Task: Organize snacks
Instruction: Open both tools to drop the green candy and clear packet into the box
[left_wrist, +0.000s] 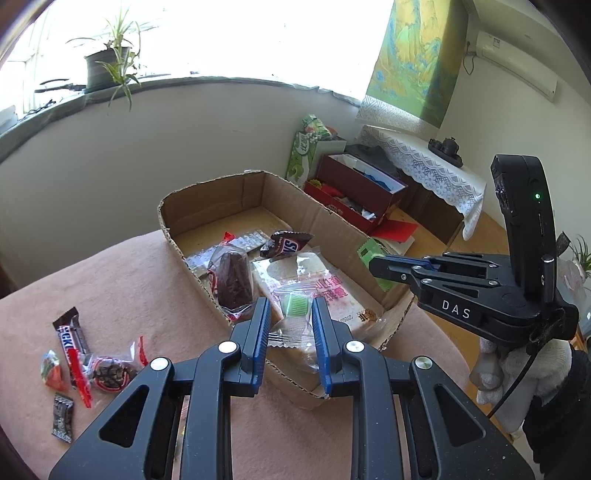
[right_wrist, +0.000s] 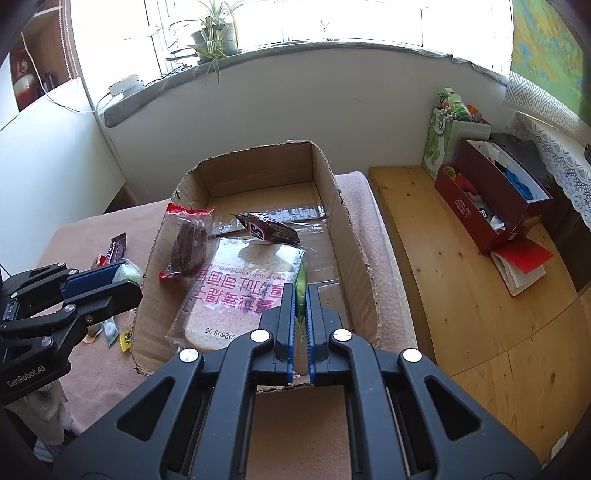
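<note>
Cardboard box (right_wrist: 343, 221) on bench, 12 o'clock of both grippers | left gripper (left_wrist: 290, 321) jaws pinching green candy packet (left_wrist: 293, 306) over near rim | right gripper (right_wrist: 302, 314) jaws pressed on green wrapper (right_wrist: 301, 291), long axis pointing away, above toast bag (right_wrist: 236, 291).

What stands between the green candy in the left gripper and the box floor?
Nothing blocks the drop. The left gripper holds the green candy above the open cardboard box. Directly below lies the bagged toast, so the candy would likely land on that, not bare cardboard.
</note>
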